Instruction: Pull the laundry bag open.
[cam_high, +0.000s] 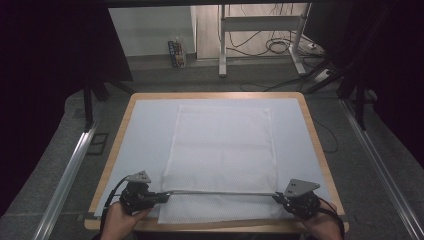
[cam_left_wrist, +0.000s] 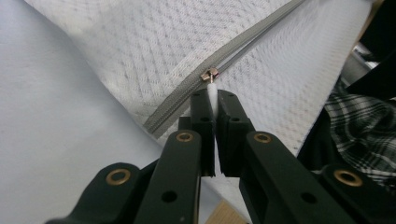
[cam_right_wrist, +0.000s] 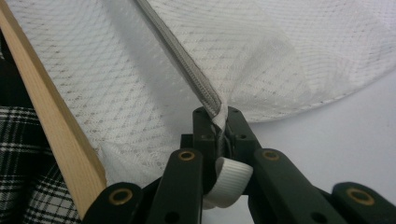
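Left gripper (cam_left_wrist: 213, 100) clamped on zipper pull (cam_left_wrist: 212, 87), right gripper (cam_right_wrist: 217, 120) pinching mesh bag (cam_high: 220, 145) — zipped.

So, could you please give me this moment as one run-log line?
left gripper: shut on zipper pull | right gripper: shut on zipper end | white mesh bag: flat on table | zipper: taut between grippers
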